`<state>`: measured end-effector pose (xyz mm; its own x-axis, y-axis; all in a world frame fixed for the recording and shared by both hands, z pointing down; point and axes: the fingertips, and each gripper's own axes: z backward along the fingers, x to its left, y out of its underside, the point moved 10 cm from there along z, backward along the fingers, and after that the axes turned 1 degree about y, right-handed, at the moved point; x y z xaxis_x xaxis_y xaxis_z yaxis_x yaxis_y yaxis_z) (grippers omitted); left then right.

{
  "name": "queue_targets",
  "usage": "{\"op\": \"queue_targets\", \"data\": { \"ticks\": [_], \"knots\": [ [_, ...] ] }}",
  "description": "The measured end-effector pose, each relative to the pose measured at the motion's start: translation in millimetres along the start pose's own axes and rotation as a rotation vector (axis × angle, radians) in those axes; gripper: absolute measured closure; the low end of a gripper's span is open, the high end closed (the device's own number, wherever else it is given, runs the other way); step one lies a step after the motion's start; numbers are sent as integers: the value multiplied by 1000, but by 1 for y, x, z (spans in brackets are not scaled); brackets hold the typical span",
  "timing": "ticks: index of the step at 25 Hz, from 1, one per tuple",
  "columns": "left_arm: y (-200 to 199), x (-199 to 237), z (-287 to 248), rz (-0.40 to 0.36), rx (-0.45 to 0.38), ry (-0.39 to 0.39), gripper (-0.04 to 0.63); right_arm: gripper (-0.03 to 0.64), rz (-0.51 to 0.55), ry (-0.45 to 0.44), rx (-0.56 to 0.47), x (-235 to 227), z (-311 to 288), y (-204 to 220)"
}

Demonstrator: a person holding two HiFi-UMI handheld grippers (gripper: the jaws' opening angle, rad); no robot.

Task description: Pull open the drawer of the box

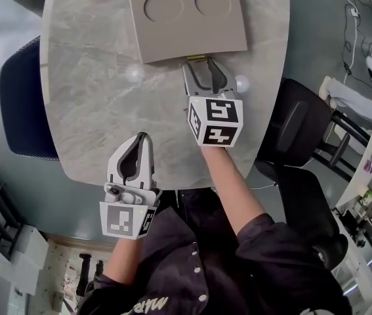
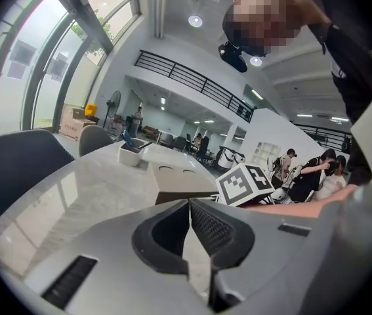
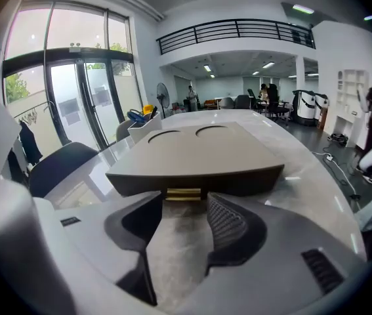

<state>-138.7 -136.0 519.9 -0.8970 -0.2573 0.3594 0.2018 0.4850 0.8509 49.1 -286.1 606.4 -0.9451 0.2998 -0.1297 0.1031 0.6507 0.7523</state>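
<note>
Brass handle (image 3: 183,194) on the near edge of the flat beige box (image 1: 187,20) on the table (image 1: 87,110) sits just ahead of the wide-open, empty jaws of the right gripper (image 1: 205,65), and with the left gripper (image 1: 141,138) closed well back, a shallow pinch could slip or drag the unbraced box.

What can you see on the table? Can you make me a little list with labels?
Surface: grey marble table
Thing: tan box, two round dents on top
Front: drawer looks closed, with a gold handle
Right side: right gripper open, jaws lined up at the handle, not gripping
Left side: left gripper shut, empty, over the table's near edge
</note>
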Motion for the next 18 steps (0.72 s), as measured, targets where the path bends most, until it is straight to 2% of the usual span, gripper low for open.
{"op": "queue_targets", "data": {
  "ticks": [7, 18],
  "knots": [
    [7, 3, -6, 25, 11, -1, 577, 450, 15, 54, 2, 6, -10, 3],
    [1, 11, 1, 29, 0, -12, 577, 456, 22, 66, 15, 7, -7, 4]
  ]
}}
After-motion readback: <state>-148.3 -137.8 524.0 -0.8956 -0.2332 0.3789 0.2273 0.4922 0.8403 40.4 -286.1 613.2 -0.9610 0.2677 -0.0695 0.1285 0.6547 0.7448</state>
